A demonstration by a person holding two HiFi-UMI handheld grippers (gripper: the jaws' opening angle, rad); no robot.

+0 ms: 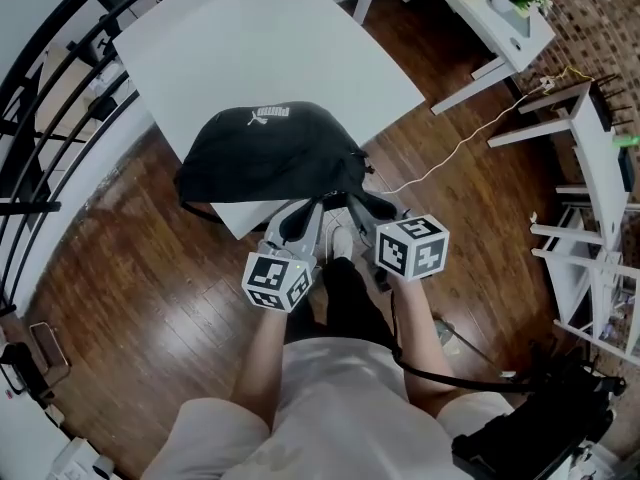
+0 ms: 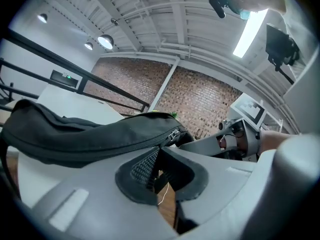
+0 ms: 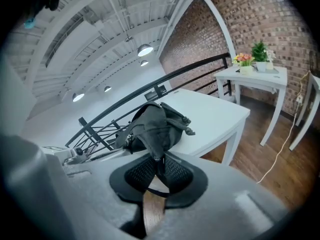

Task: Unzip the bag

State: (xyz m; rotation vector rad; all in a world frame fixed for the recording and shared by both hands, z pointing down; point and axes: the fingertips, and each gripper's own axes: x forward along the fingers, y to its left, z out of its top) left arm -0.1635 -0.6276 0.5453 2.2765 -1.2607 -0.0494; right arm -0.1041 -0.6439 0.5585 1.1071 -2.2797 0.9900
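Bag (image 1: 265,153) on the near corner of the table (image 1: 250,38), its near end overhanging the edge toward the person, with both grippers at that end. The bag's long axis runs from the grippers away and to the left across the table, and the zip (image 2: 121,144) follows that axis along the upper seam.

Right gripper (image 3: 158,168): clenched on a fold of black fabric at the bag's near tip. In the right gripper view the fabric rises from between the pads to the body of the bag. By judgement this is the anchoring hold.

Left gripper (image 2: 157,170): closed, pads together just beneath the slider (image 2: 173,134). The slider sits at the near end of the zip, touching or almost touching the gripper's top edge. A thin dark strip shows between the pads, but whether it is the pull or a piece of bag fabric cannot be told.

Governing relation: the slider lies at the end nearest both grippers, and the whole closed length of zip stretches away from them to the far left. The left gripper is the nearer to the slider. The opening stroke would therefore run along the long axis, away from the right gripper's hold, which would pull the seam taut between the two.
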